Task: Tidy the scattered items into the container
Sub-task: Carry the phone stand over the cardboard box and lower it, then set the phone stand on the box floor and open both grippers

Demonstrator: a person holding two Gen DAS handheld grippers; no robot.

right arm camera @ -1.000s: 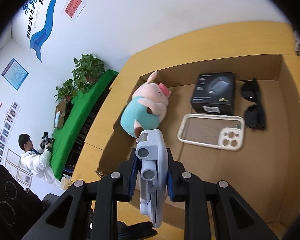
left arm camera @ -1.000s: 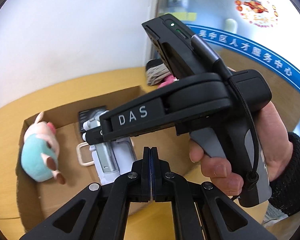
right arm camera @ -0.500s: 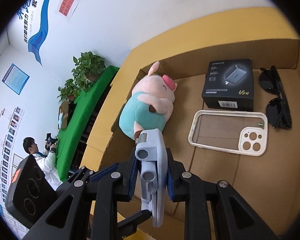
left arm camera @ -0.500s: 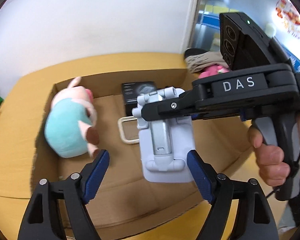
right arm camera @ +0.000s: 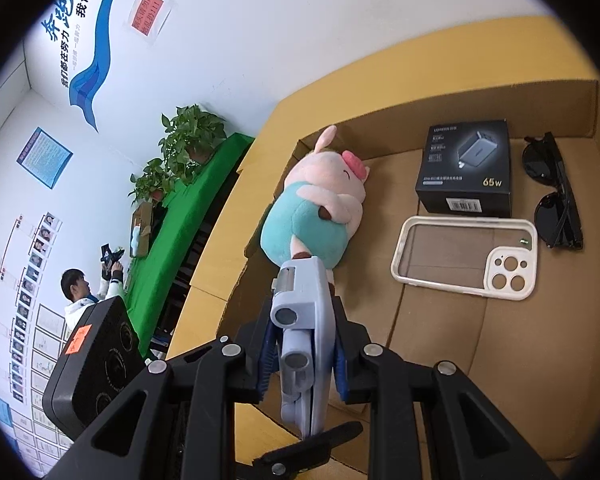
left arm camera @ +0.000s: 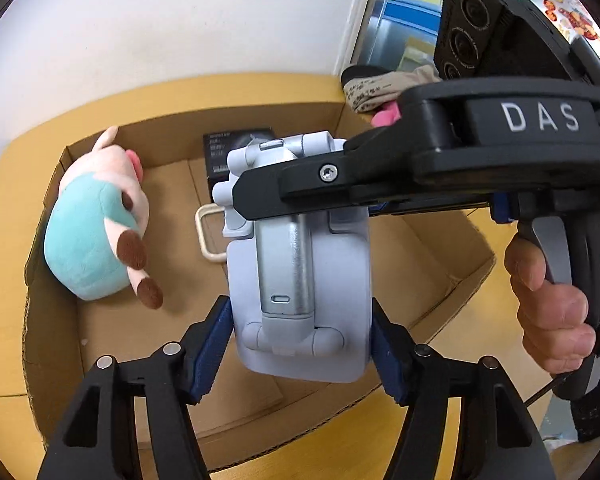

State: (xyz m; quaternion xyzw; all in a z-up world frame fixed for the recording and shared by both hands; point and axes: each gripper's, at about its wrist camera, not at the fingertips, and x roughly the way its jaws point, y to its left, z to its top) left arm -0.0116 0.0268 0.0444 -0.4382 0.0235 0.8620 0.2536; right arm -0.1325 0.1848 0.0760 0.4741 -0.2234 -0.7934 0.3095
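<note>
My right gripper [right arm camera: 302,356] is shut on a pale blue-grey phone stand [right arm camera: 304,340] and holds it over the near side of the cardboard box [right arm camera: 440,104]. In the left wrist view the stand [left arm camera: 300,264] hangs between my left gripper's [left arm camera: 302,344] open fingers, with its sides close to the blue pads [left arm camera: 210,344]; the right gripper [left arm camera: 420,176] clamps it from the right. In the box lie a plush pig [right arm camera: 316,212], a black charger box [right arm camera: 466,168], a phone case [right arm camera: 466,256] and sunglasses [right arm camera: 554,192].
The box stands on a yellow table [left arm camera: 4,248] against a white wall. A folded cloth and a pink item [left arm camera: 384,92] lie past the box's far right corner. A green table with plants [right arm camera: 188,148] and a seated person [right arm camera: 80,292] are off to the left.
My left gripper was shut, then opened wide, and has now closed in around the phone stand's sides. The right gripper has carried the stand lower, towards the box.
</note>
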